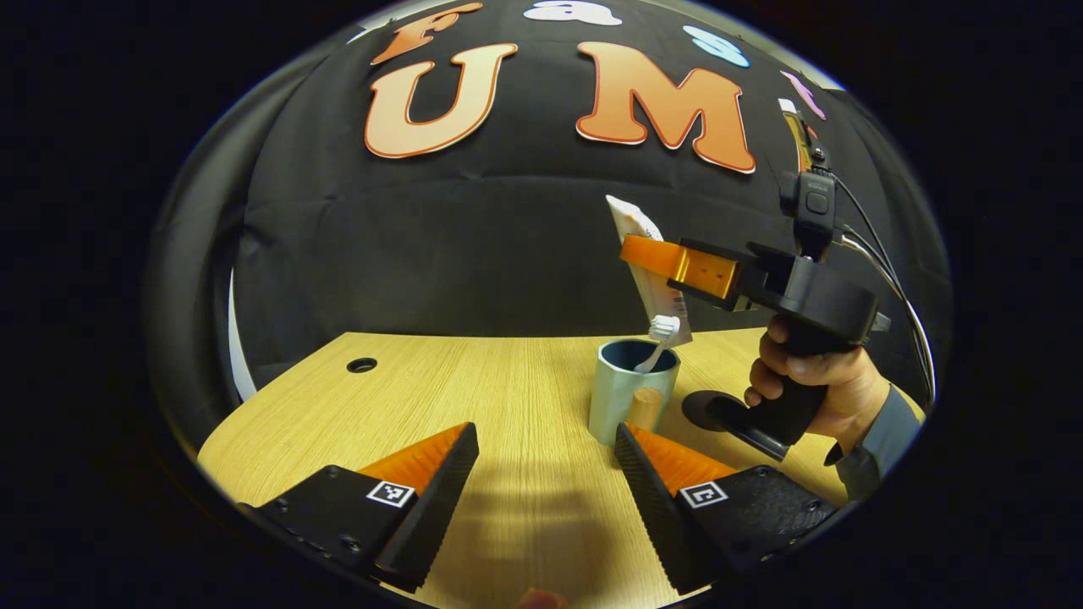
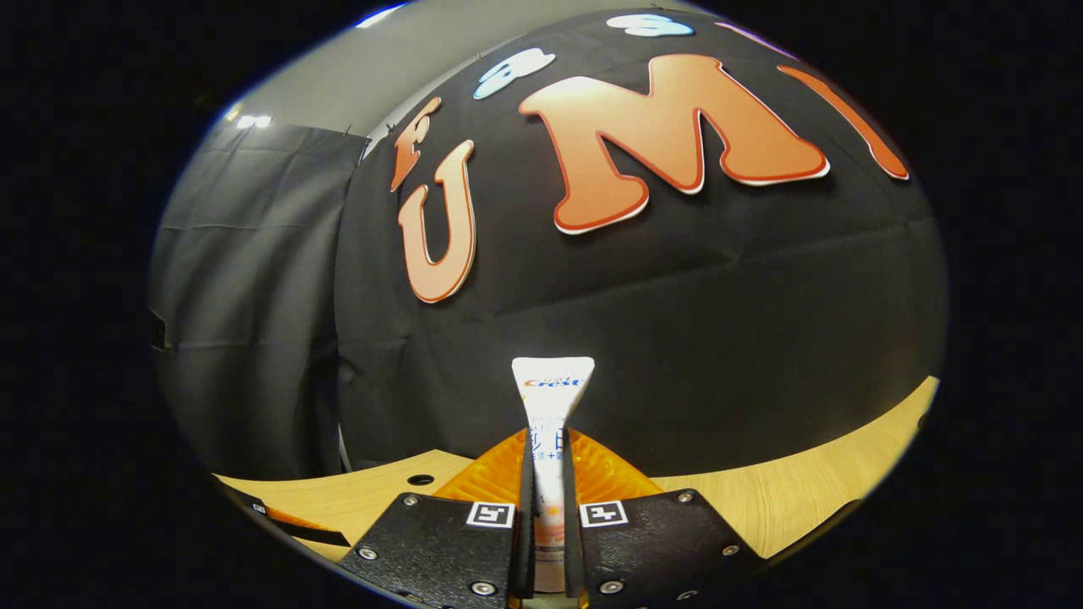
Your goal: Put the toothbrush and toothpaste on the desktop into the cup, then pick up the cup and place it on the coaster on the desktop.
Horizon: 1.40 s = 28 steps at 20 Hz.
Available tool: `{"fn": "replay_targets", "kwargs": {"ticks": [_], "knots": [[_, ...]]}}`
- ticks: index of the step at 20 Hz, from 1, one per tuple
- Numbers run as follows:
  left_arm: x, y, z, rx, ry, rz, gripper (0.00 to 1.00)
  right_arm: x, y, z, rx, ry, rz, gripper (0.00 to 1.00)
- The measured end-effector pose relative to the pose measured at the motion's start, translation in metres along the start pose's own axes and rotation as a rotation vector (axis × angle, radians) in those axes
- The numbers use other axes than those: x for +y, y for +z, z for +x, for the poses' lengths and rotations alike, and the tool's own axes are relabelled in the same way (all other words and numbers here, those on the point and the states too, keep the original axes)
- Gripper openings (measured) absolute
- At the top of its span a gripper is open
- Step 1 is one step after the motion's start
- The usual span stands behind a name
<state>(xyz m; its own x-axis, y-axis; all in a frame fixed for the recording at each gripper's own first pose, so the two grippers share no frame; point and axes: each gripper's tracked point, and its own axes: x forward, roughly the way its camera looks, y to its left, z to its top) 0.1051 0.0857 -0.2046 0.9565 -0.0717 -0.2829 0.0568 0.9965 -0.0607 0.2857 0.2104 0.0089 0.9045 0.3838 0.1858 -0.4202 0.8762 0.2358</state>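
Note:
A pale blue cup [image 1: 622, 397] with a wooden handle stands on the wooden desk [image 1: 508, 397]. A white toothbrush [image 1: 662, 331] leans inside it, head up. The white toothpaste tube [image 1: 632, 223] hangs upright over the cup, its lower end at the rim, with my right gripper [image 1: 653, 258] shut on its middle. In the right gripper view the tube [image 2: 552, 389] rises between the closed fingers of that gripper [image 2: 547, 507]. A dark round coaster [image 1: 709, 409] lies just right of the cup. My left gripper [image 1: 546, 474] is open low over the desk, in front of the cup.
A hand [image 1: 816, 381] in a grey sleeve holds the right gripper's handle above the coaster. A cable hole [image 1: 361, 364] sits at the desk's far left. Black cloth walls close the back and side of the desk [image 2: 804, 482].

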Motion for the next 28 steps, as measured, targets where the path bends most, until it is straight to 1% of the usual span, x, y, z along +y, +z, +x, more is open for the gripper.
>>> {"fn": "replay_targets", "kwargs": {"ticks": [3,8,9,11,13,17,21,22,23,24,25,27,28], "knots": [[-0.002,-0.002,0.0,0.012,-0.005,-0.004,0.97,-0.008,-0.019,0.004,0.041,-0.044,-0.022,0.14],[0.0,0.002,-0.003,-0.002,0.002,-0.004,0.97,-0.007,-0.022,0.003,0.052,-0.042,-0.033,0.15],[-0.001,0.003,-0.003,-0.002,0.0,-0.006,0.97,-0.009,-0.026,0.001,0.071,-0.047,-0.038,0.17],[-0.003,0.003,-0.004,0.001,-0.007,-0.011,0.97,-0.009,-0.032,-0.007,0.11,-0.055,-0.069,0.2],[-0.005,0.003,-0.006,0.001,-0.014,-0.016,0.97,-0.016,-0.033,-0.016,0.131,-0.076,-0.105,0.2],[-0.01,0.002,-0.007,0.003,-0.029,-0.028,0.98,-0.014,-0.048,-0.036,0.21,-0.073,-0.101,0.22],[-0.014,0.001,-0.007,0.01,-0.044,-0.038,0.98,-0.019,-0.059,-0.055,0.292,-0.086,-0.112,0.28],[-0.016,-0.001,-0.007,0.014,-0.049,-0.041,0.98,-0.018,-0.061,-0.059,0.31,-0.082,-0.105,0.32],[-0.018,0.0,-0.006,0.018,-0.055,-0.043,0.98,-0.016,-0.06,-0.063,0.322,-0.073,-0.103,0.29],[-0.019,-0.002,-0.006,0.02,-0.062,-0.047,0.98,-0.017,-0.055,-0.069,0.319,-0.075,-0.105,0.39],[-0.021,-0.001,-0.006,0.019,-0.07,-0.049,0.98,-0.018,-0.047,-0.074,0.305,-0.081,-0.112,0.4],[-0.025,0.001,-0.006,0.015,-0.08,-0.054,0.97,-0.021,-0.027,-0.084,0.263,-0.092,-0.14,0.48],[-0.026,0.002,-0.005,0.012,-0.085,-0.054,0.98,-0.023,-0.017,-0.091,0.239,-0.094,-0.153,0.54]]}}
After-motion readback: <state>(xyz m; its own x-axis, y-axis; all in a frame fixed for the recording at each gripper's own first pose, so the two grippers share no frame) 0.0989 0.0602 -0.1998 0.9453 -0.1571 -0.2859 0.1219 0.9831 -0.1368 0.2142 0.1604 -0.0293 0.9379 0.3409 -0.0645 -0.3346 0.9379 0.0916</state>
